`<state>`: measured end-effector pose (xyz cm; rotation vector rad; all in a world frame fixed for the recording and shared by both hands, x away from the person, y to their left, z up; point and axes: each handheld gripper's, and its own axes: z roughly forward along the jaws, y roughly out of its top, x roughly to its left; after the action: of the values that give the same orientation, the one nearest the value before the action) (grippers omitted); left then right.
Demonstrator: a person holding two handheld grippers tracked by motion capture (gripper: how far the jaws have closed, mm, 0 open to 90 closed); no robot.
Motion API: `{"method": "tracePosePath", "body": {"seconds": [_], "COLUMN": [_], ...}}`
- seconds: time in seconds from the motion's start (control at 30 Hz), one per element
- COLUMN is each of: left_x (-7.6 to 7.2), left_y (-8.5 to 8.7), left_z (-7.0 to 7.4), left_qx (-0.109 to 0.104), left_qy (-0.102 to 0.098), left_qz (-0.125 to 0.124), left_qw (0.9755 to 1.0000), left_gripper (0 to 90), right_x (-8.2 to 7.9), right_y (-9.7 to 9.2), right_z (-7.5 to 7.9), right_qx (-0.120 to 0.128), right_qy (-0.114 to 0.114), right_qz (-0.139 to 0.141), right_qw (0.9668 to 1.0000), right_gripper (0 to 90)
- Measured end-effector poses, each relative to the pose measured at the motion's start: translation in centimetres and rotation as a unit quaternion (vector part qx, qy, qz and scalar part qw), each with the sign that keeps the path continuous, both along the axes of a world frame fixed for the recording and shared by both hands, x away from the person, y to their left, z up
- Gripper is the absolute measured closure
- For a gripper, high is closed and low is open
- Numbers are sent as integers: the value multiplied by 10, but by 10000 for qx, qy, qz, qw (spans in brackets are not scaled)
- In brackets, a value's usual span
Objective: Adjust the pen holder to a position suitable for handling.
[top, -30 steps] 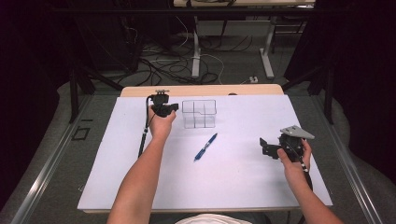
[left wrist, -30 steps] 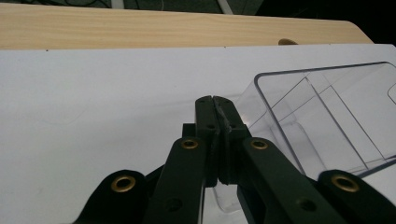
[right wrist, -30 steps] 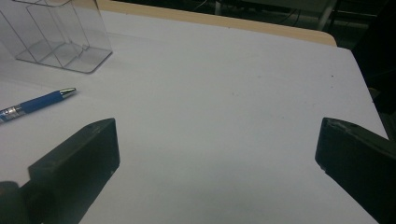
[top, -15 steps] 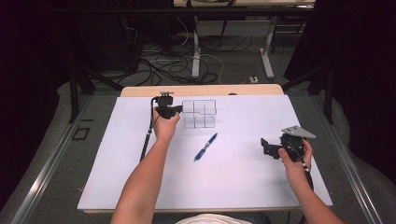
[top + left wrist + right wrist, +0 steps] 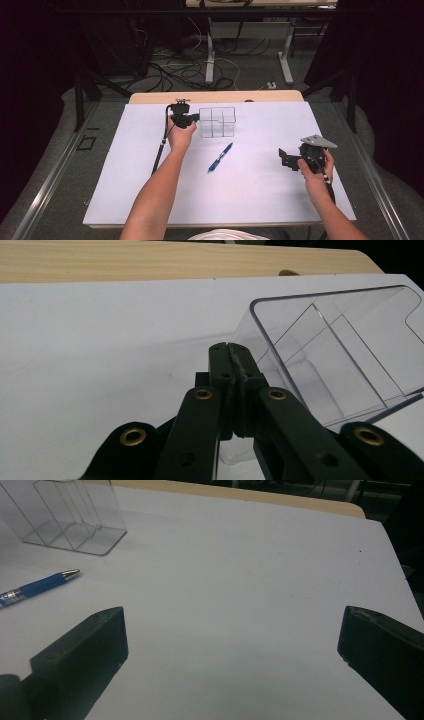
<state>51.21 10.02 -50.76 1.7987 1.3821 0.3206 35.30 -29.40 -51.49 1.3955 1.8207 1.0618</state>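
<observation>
Clear divided organizer [image 5: 217, 121] sits just beside the left claw [image 5: 196, 118], whose jaws are together; blue pen [image 5: 220, 157] lies between both claws, right claw [image 5: 283, 158] gaping empty.

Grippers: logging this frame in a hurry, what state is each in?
Left gripper: tongs shut, holding nothing, beside the clear organizer.
Right gripper: tongs open, empty.

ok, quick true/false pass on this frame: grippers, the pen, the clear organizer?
1. The left gripper has its jaws shut. True.
2. The right gripper is clamped on the blue pen. False: its jaws stand wide open over bare white table cover, the pen apart from them.
3. The clear organizer has compartments. True.
4. The pen lies inside the organizer. False: it lies on the cover in front of it.
5. The left gripper sits beside the organizer's wall. True.
</observation>
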Motion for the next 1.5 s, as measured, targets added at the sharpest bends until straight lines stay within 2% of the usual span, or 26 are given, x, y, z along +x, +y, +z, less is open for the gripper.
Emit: {"method": "tracePosePath", "body": {"seconds": [0.3, 0.57, 0.63, 0.93, 1.27, 1.5], "left_x": [1, 2, 1, 0, -2, -2], "left_y": [-11, -28, -34, -50, -58, -55], "left_z": [0, 0, -1, -2, -2, 0], "left_qx": [34, 75, 110, 41, 14, 26], "left_qy": [-45, -74, -88, -80, -52, -21], "left_qz": [-97, -211, -302, -390, -531, -596], "left_qw": [9999, 9997, 9994, 9992, 9986, 9982], "left_gripper": [900, 900, 900, 900, 900, 900], "right_x": [0, 0, 0, 0, 0, 0], "right_y": [1, 2, 2, 4, 4, 3], "right_z": [0, 1, 0, 0, 0, 0], "right_qx": [-21, 19, 8, 9, 27, -5], "right_qy": [21, 14, 14, 23, 44, 34], "right_qz": [29, 42, 51, 50, 58, 47], "right_qw": [10000, 10000, 10000, 10000, 10000, 10000], "right_gripper": [0, 0, 0, 0, 0, 0]}}
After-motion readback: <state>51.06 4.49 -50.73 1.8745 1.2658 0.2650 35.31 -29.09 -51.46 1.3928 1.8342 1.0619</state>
